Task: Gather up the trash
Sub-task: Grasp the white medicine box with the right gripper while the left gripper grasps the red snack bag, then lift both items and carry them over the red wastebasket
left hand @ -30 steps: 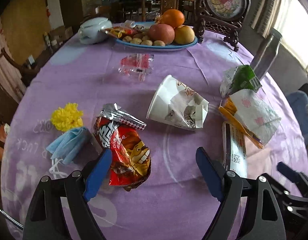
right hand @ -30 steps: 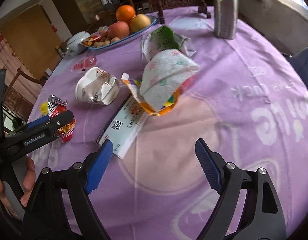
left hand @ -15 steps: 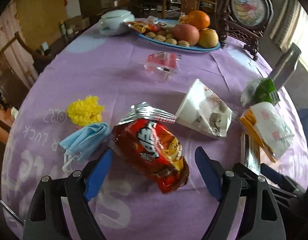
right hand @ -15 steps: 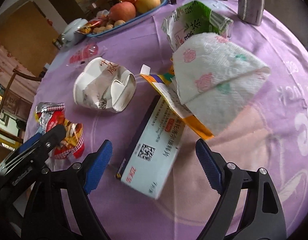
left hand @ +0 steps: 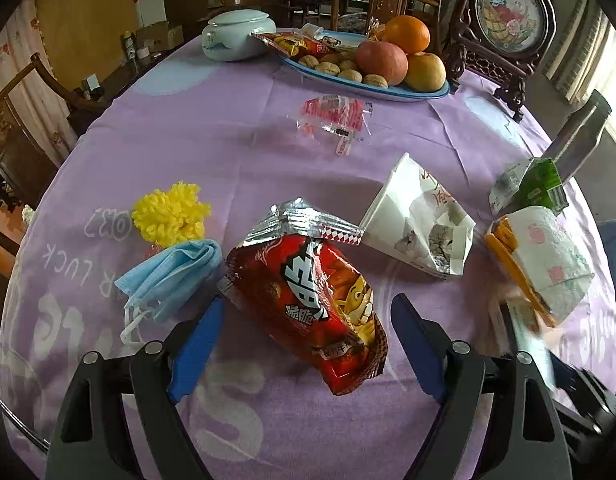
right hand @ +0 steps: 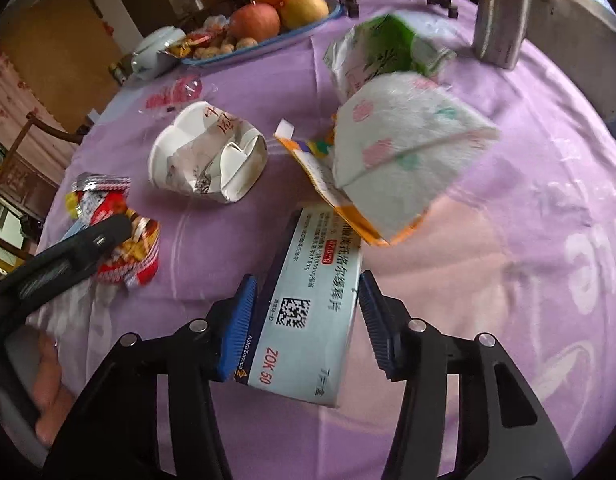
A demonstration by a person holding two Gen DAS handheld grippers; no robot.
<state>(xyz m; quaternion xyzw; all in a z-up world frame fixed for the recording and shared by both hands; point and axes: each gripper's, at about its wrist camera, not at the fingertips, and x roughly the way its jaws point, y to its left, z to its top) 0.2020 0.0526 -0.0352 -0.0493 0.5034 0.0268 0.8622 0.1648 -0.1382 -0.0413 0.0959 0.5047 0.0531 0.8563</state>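
My left gripper (left hand: 308, 304) is open and hangs low over a red snack bag (left hand: 304, 272), with the bag's lower end between its blue pads. To the left of the bag lie a blue face mask (left hand: 172, 276) and a yellow pompom (left hand: 170, 216); to its right lies a crushed paper cup (left hand: 419, 224). My right gripper (right hand: 308, 278) straddles a white and blue medicine box (right hand: 308, 320). Its jaws are closing: the left pad is at the box's edge and a thin gap shows at the right pad. A flowered tissue (right hand: 403, 152) on an orange packet (right hand: 319, 176) overlaps the box's far end.
A green and white wrapper (right hand: 379, 48) and a metal bottle (right hand: 503, 12) stand beyond the tissue. A clear wrapper with red print (left hand: 331, 116) lies mid-table. At the back are a fruit plate (left hand: 427, 94), a white lidded bowl (left hand: 236, 36) and a framed ornament (left hand: 507, 20). Chairs ring the round table.
My right gripper has come forward over the medicine box and its jaws have narrowed around it. The left gripper has rolled a little, so the snack bag now lies between its pads.
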